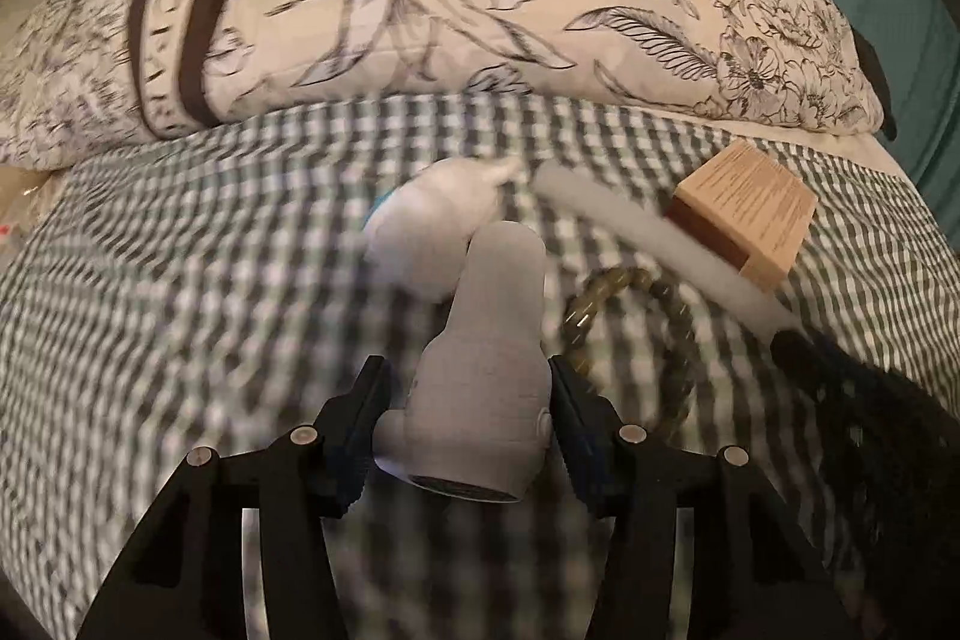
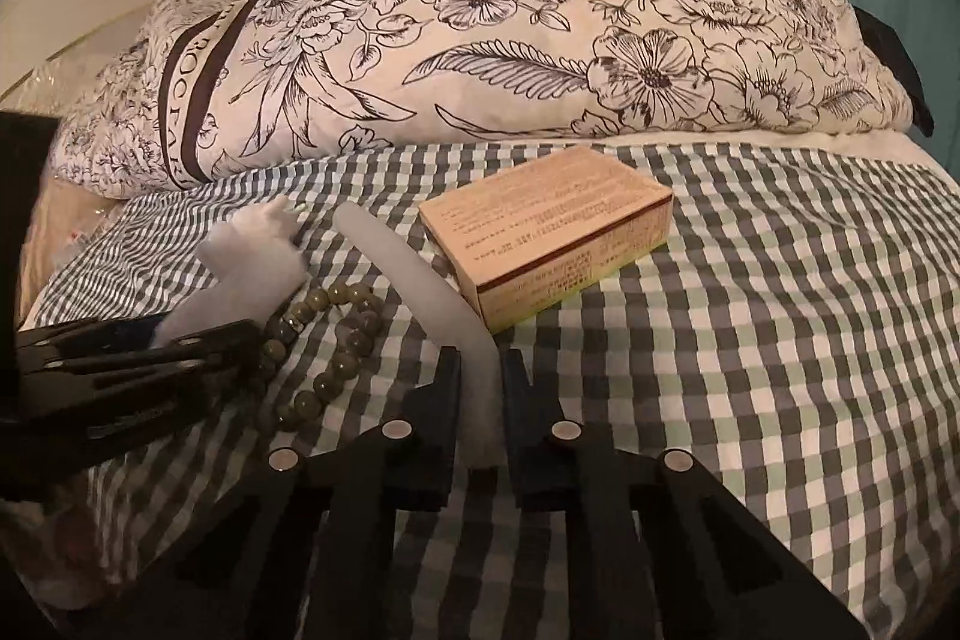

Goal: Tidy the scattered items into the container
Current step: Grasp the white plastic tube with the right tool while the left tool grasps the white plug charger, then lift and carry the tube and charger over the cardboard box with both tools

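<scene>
My left gripper (image 1: 465, 382) is shut on a grey plastic figurine-like bottle (image 1: 489, 346), held just above the checked cloth. A white soft toy (image 1: 432, 214) lies beyond it. My right gripper (image 2: 483, 376) is shut on the near end of a white foam stick (image 2: 420, 292), which runs away across the cloth; it also shows in the left wrist view (image 1: 630, 232). A green bead bracelet (image 2: 327, 334) lies left of the stick, also in the left wrist view (image 1: 636, 340). A tan cardboard box (image 2: 552, 226) lies right of the stick. No container is in view.
A large floral pillow (image 2: 480, 58) lies across the back of the bed. The green-and-white checked cloth (image 2: 780, 310) covers the bed. The left gripper (image 2: 120, 358) shows at the left of the right wrist view. A teal wall stands at the far right.
</scene>
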Demonstrator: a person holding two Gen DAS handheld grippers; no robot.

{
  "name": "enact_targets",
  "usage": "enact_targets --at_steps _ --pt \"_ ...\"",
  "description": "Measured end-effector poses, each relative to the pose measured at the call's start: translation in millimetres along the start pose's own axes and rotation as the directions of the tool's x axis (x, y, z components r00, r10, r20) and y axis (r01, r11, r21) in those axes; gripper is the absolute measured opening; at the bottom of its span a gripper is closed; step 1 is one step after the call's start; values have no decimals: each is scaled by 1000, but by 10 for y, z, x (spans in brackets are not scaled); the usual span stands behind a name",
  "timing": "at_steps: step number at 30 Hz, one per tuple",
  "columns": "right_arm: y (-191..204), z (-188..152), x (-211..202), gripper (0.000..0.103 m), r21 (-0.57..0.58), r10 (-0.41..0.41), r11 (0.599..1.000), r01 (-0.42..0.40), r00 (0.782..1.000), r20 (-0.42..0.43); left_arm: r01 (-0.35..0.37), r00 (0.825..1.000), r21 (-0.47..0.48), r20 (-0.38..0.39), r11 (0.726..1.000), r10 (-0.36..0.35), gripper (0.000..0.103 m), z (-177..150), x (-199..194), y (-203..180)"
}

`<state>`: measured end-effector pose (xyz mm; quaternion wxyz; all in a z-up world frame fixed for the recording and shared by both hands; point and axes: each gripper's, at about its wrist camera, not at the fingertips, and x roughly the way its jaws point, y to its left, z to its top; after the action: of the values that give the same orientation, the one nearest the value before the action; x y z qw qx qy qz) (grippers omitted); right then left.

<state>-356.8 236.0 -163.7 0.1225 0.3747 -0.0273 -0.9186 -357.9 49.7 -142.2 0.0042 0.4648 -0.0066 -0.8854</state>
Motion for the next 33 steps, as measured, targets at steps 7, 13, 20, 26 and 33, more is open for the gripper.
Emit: enact_targets --at_steps 7,13,20,26,33 --pt "132 -66 -192 12 -21 -6 1000 6 999 -37 -71 997 5 -23 997 71 53 -348 -636 340" --pt "360 -452 -809 12 -27 -2 1000 -1 995 -101 -40 999 -31 27 999 41 51 -632 -1234 442" --pt "497 -791 -1647 12 1 -14 1000 15 994 -105 21 998 -7 53 1000 -21 50 -954 -1739 330" --pt "604 -764 -2373 12 11 -46 999 46 999 -23 60 994 15 90 998 -62 50 -1126 -2160 254" --pt "740 -730 -3015 12 10 -80 997 80 996 36 97 984 59 142 993 -105 48 -1273 -2596 98"
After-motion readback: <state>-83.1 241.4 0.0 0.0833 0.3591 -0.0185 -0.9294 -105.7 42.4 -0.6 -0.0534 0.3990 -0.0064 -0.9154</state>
